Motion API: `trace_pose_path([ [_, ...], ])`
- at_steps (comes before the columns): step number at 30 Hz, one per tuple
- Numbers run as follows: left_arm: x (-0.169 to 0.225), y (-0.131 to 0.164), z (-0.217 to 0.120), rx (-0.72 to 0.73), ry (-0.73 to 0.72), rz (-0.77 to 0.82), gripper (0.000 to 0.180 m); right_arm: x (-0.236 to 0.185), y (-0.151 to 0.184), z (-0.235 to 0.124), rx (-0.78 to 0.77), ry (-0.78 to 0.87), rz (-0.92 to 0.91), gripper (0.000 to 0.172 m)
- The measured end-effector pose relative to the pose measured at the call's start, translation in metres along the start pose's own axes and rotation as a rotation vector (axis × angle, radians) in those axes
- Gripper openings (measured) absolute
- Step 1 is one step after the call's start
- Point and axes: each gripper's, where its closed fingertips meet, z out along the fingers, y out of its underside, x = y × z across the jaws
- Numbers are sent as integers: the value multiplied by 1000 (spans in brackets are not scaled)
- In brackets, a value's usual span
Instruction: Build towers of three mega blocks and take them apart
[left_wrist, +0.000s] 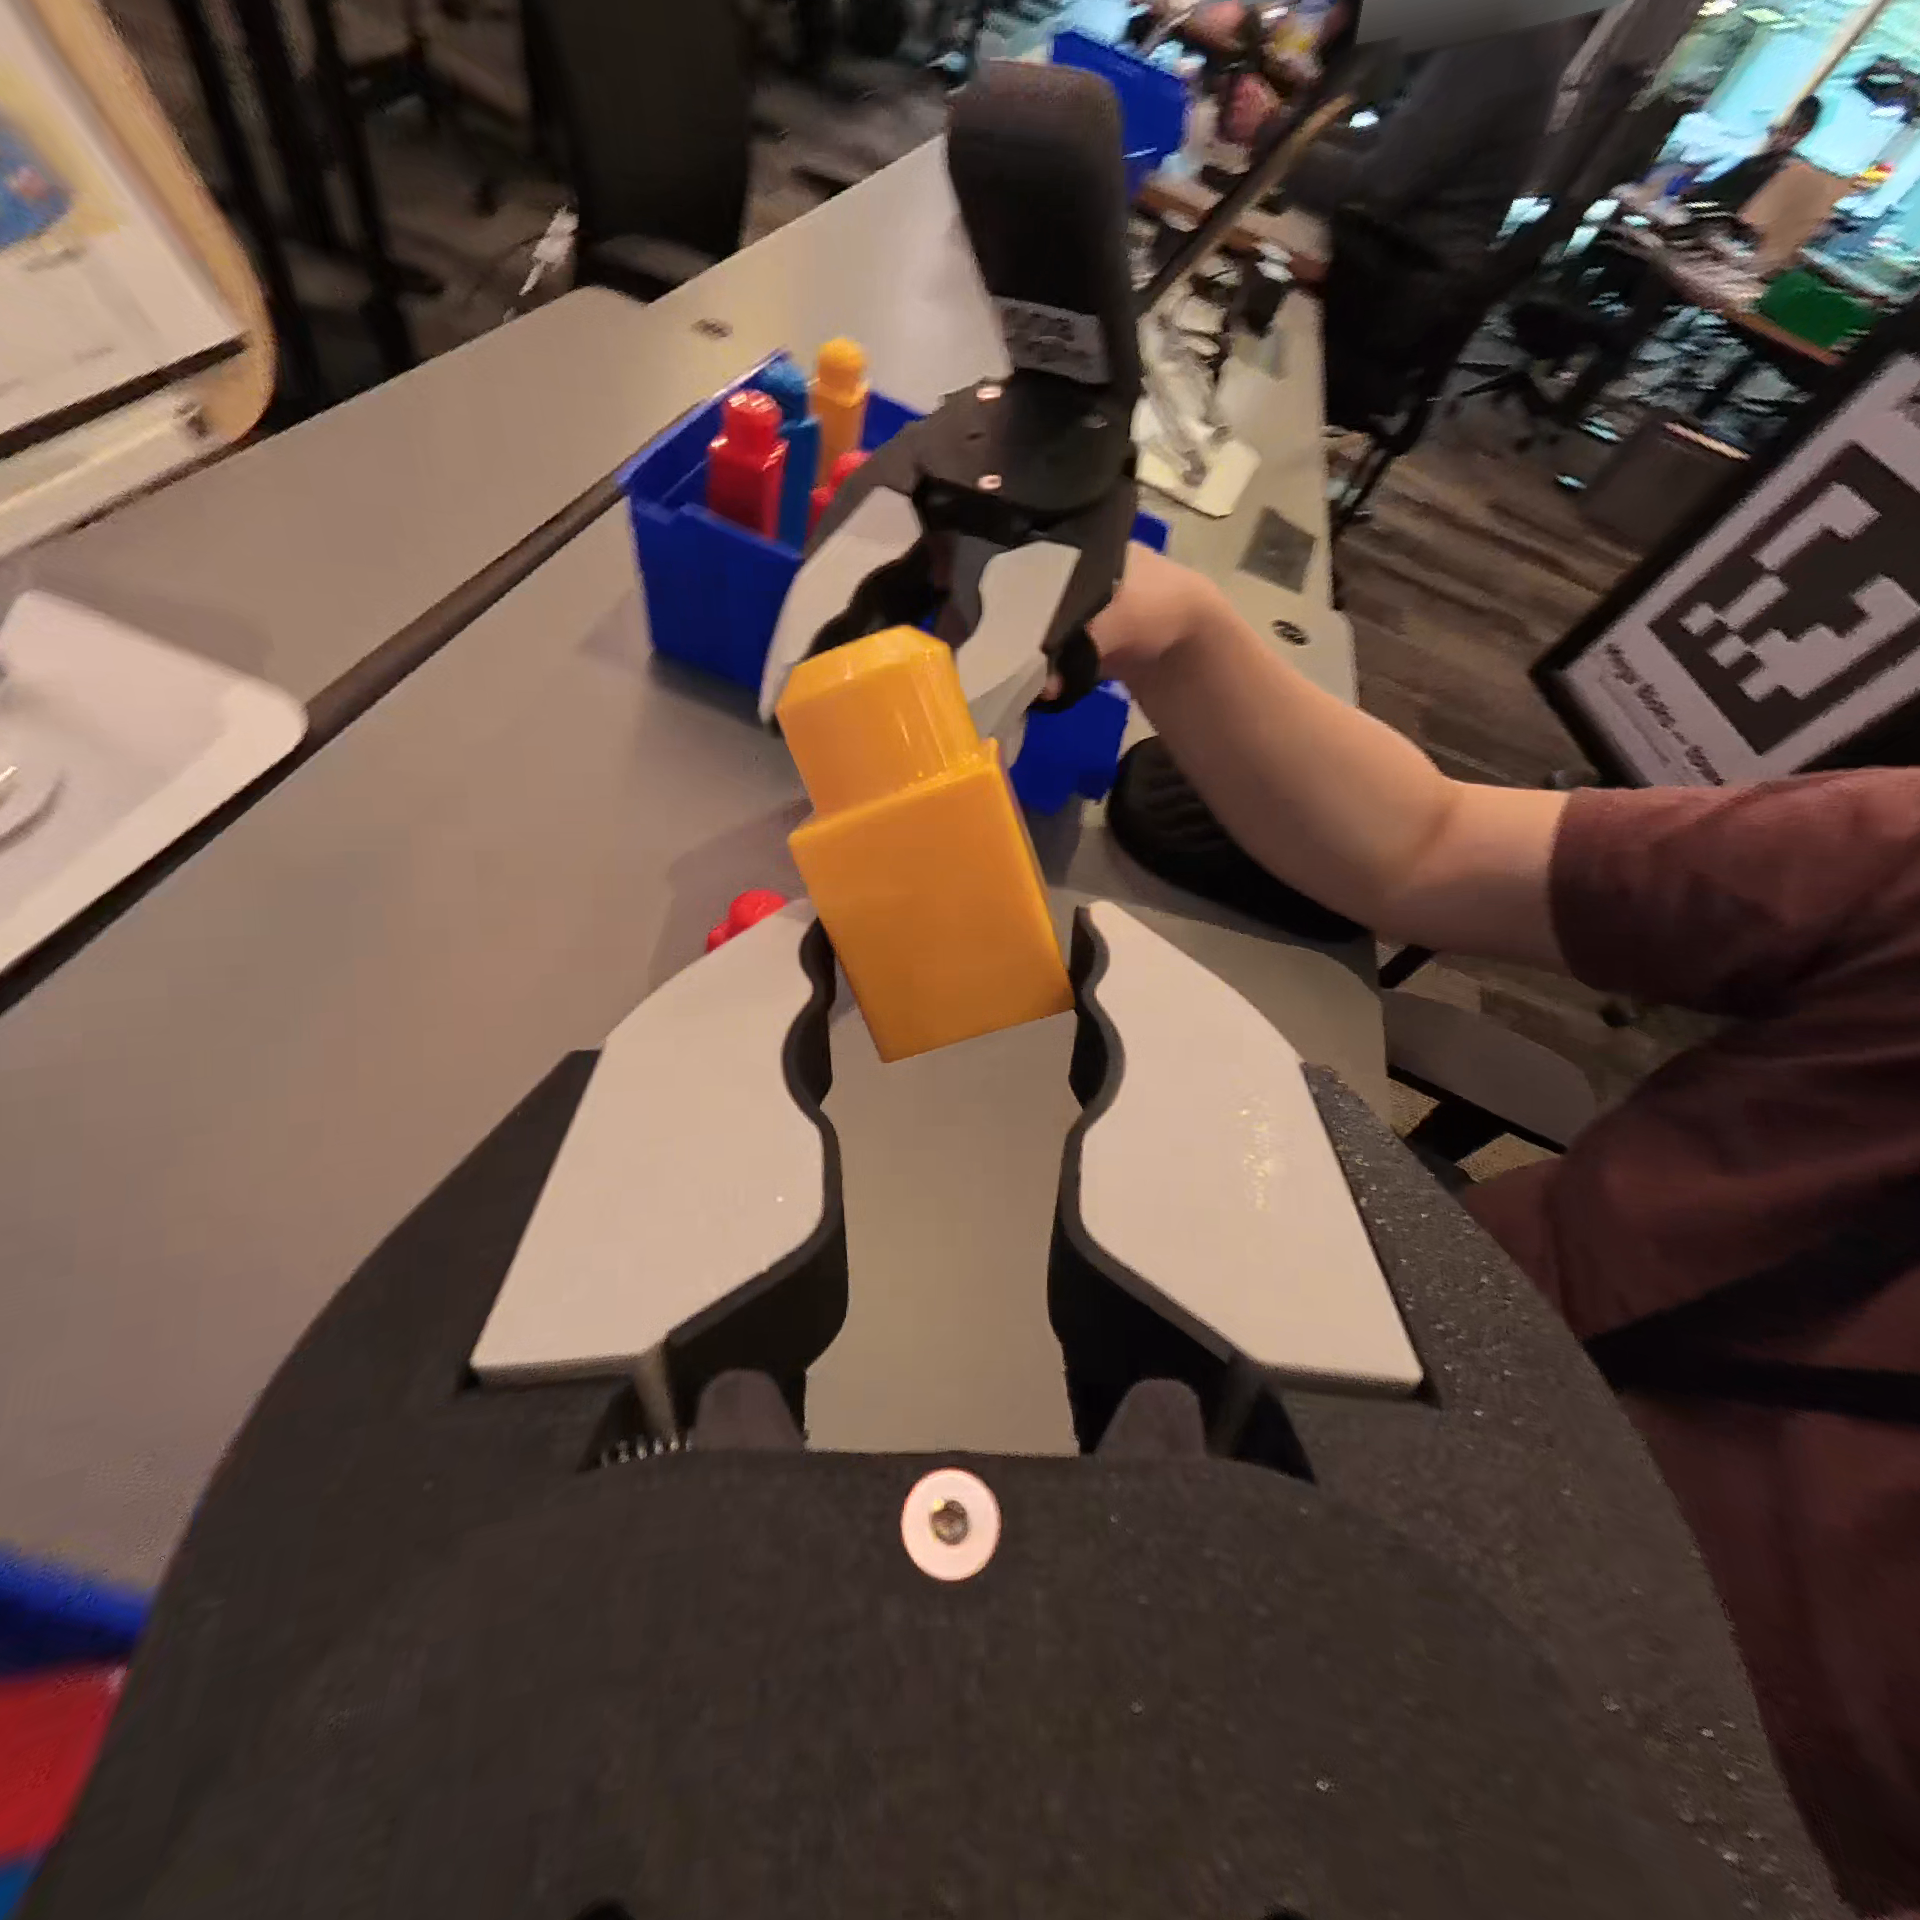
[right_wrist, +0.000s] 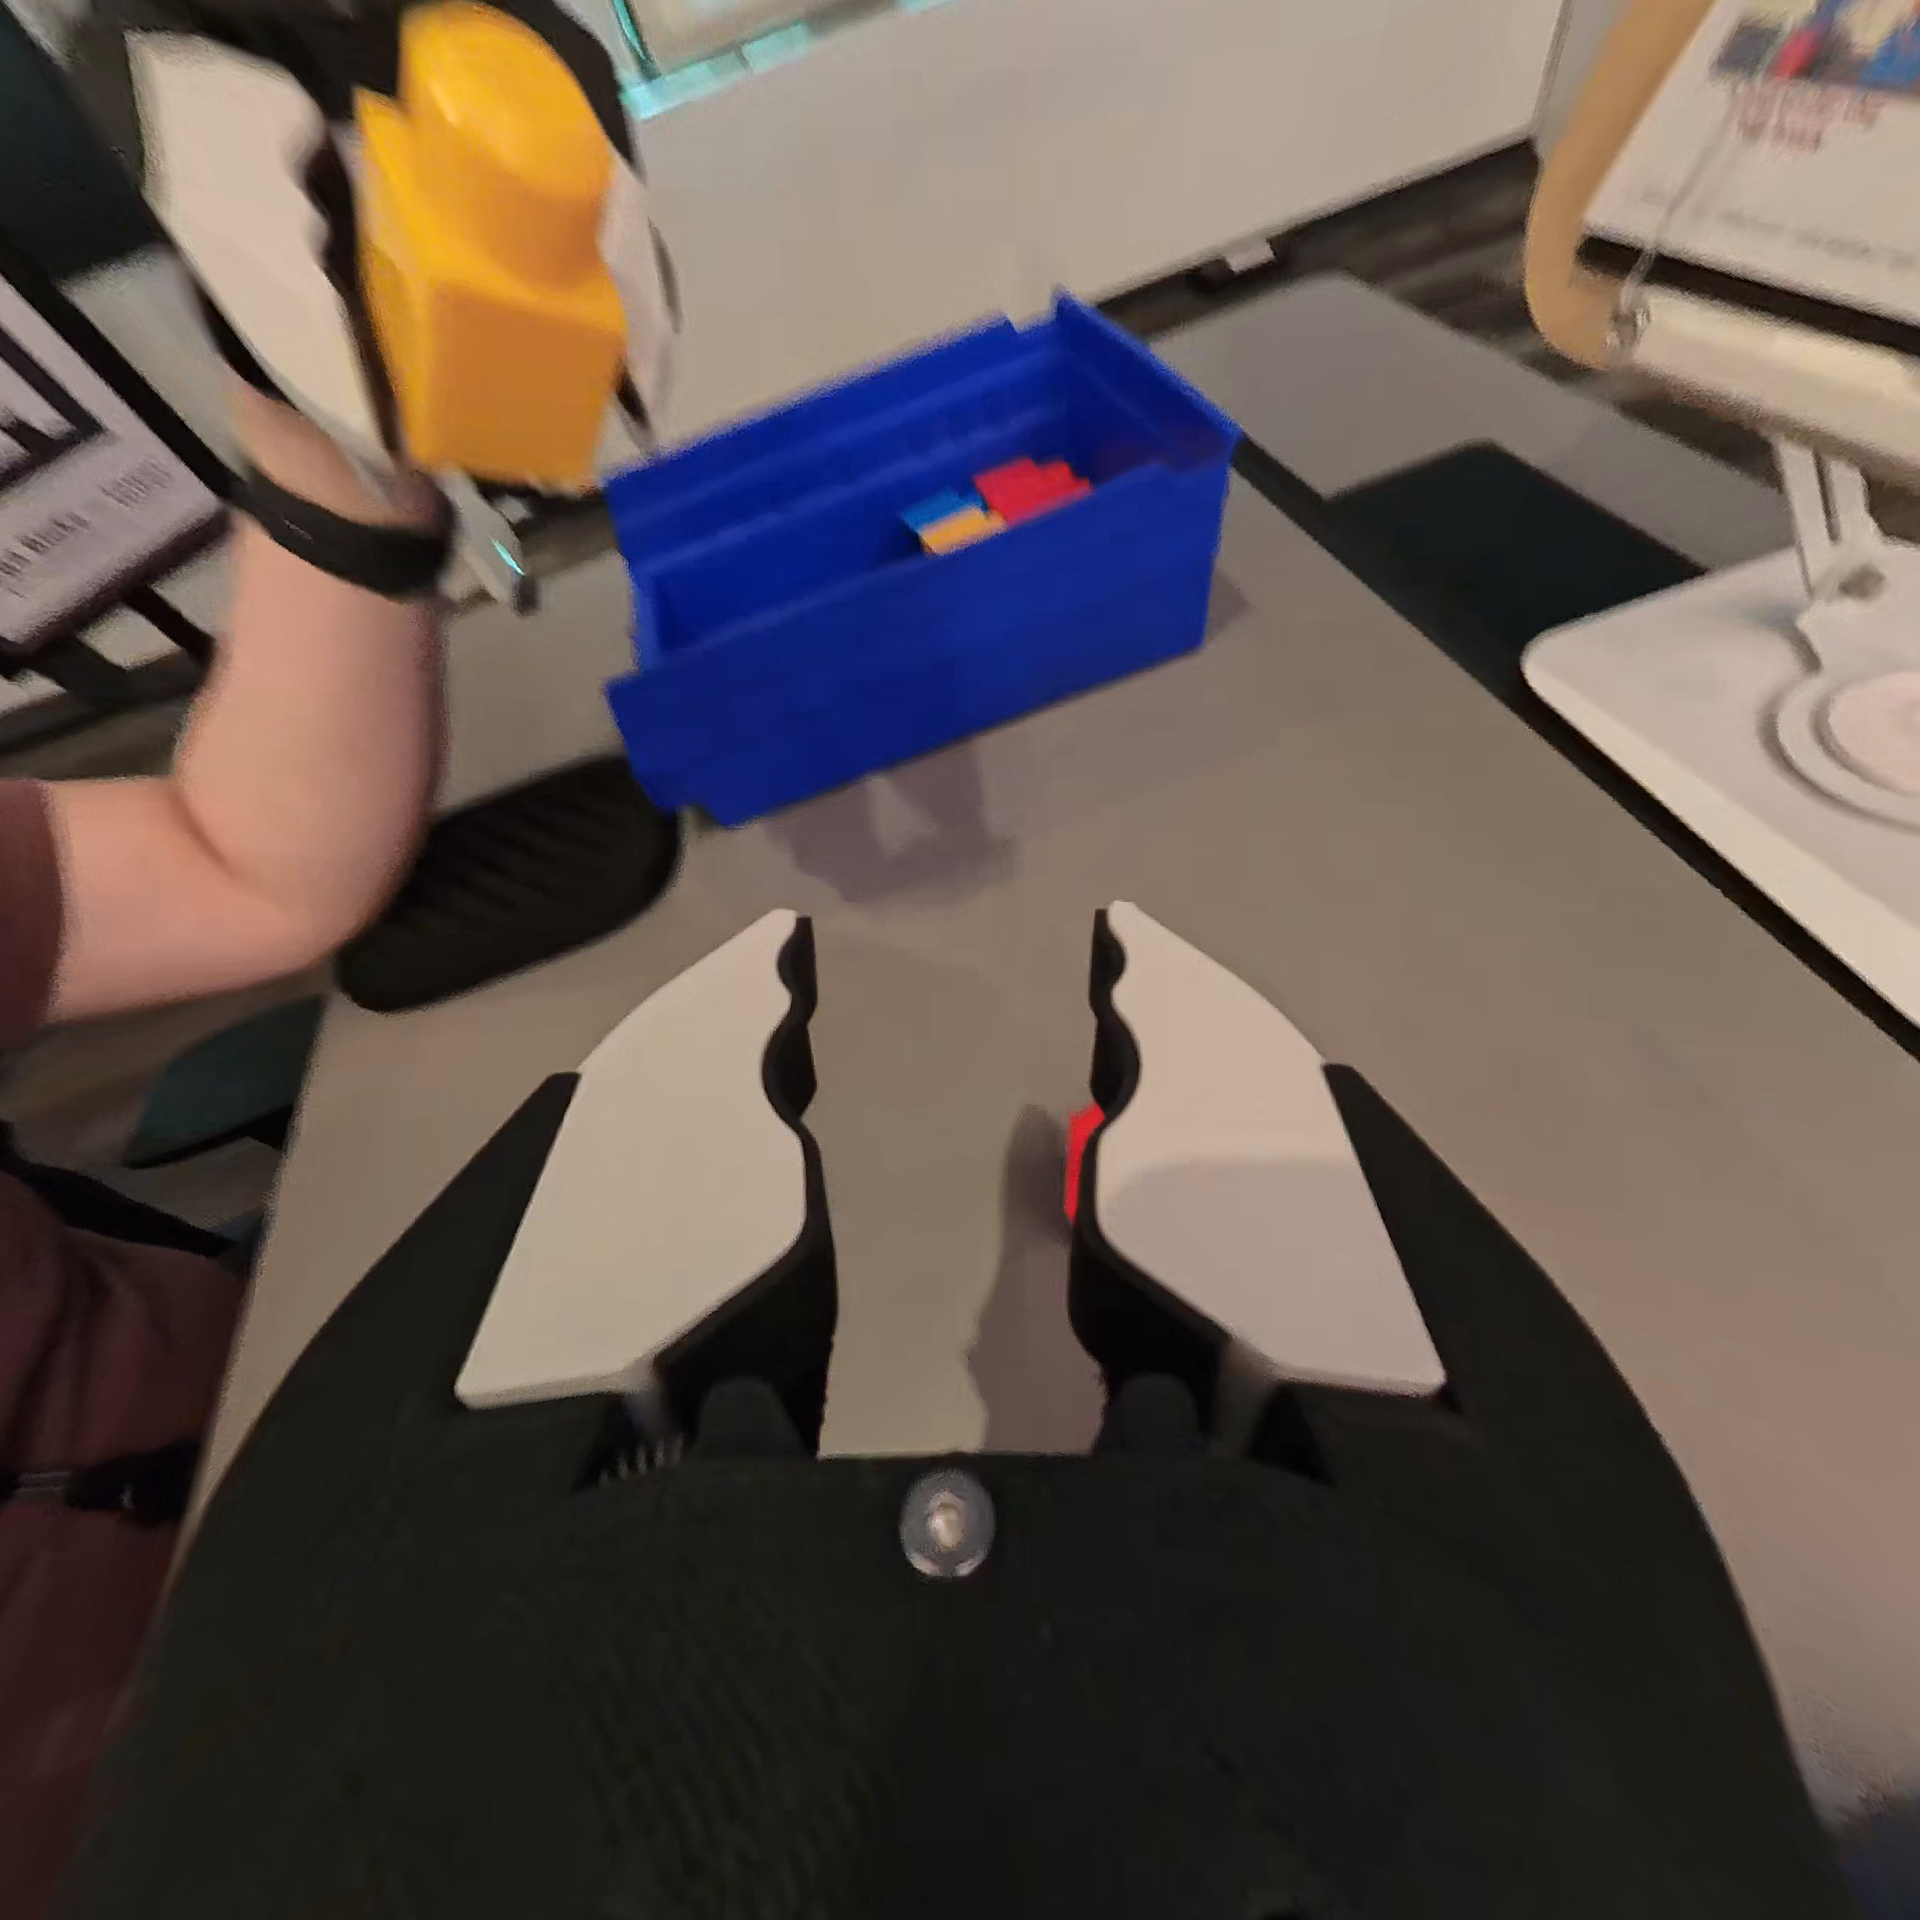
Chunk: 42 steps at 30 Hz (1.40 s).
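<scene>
Left gripper (left_wrist: 951, 971) is clamped on an orange mega block (left_wrist: 925, 883), lifted off the table, stud end tilted twd the right gripper (right_wrist: 951, 940), whose fingers are spread w/ nothing btwn them. Looks like the take-apart/sort step. Next move prob calls for carrying the block to the blue bin (right_wrist: 935, 665), mid-table twd the far edge, other blocks inside. A red block (left_wrist: 743, 914) lies near the grippers. Grey table (right_wrist: 1351, 935) has open room; white stand (right_wrist: 1714, 707) crowds the right edge.
</scene>
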Motion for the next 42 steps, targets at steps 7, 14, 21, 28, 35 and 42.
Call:
trace_pose_path([
  [7,16,11,41,-73,60,119,43,-58,-71,-26,423,-341,124,52],
  [14,32,18,60,-118,107,161,42,-81,-59,1,313,-408,128,33],
  [21,24,23,69,-131,127,11,48,-81,-56,6,286,-322,39,30],
  [28,33,16,75,-74,231,-54,43,-82,-60,1,315,-321,23,30],
  [35,34,20,77,-91,231,-33,40,-82,-58,2,289,-317,17,30],
  [42,32,23,78,-106,212,-16,41,-83,-53,7,260,-311,7,30],
])
